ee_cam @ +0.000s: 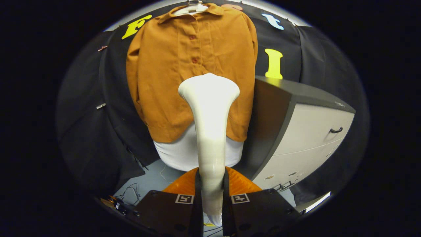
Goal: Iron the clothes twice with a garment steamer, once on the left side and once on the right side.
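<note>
A brown-orange button shirt (pixel 171 72) hangs on a white hanger (pixel 190 8) against the booth wall, with a white garment (pixel 179 153) showing below its hem. My gripper (pixel 211 184) is shut on the white garment steamer (pixel 210 108), whose handle runs up between the two orange fingers (pixel 181 184). The steamer's flared head stands in front of the shirt's lower middle, just right of the button row. Whether the head touches the cloth cannot be told.
A cabinet (pixel 309 131) with a dark top and white drawers stands right of the shirt, close to its right sleeve. Cables (pixel 131 191) lie on the grey floor below left. Black cloth hangs on the left.
</note>
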The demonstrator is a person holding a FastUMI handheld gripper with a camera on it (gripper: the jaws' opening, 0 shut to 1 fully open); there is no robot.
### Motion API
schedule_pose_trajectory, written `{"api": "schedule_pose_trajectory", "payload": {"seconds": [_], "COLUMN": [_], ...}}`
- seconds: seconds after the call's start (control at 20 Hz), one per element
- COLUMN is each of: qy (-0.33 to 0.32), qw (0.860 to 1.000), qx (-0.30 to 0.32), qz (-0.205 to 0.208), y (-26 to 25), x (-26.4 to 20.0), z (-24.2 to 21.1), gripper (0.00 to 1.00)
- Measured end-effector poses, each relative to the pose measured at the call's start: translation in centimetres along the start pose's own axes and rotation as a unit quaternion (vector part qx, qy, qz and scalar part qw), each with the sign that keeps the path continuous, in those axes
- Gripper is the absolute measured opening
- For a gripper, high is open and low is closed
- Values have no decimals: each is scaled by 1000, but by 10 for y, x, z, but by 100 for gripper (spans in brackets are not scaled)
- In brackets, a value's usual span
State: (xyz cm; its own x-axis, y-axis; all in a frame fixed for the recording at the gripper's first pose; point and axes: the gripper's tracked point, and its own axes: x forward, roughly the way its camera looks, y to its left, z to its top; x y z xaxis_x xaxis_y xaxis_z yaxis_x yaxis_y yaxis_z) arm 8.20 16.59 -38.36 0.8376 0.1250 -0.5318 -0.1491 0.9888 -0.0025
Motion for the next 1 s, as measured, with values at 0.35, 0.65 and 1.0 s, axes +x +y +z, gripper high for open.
{"api": "schedule_pose_trajectory", "payload": {"seconds": [0.35,0.65,1.0], "qy": [-74,-121,-151], "qw": [997,992,988], "qx": [-11,-13,-36], "qz": [27,23,-11], "y": [54,106,141], "x": [-49,-40,13], "z": [105,183,233], "gripper": [26,26,26]}}
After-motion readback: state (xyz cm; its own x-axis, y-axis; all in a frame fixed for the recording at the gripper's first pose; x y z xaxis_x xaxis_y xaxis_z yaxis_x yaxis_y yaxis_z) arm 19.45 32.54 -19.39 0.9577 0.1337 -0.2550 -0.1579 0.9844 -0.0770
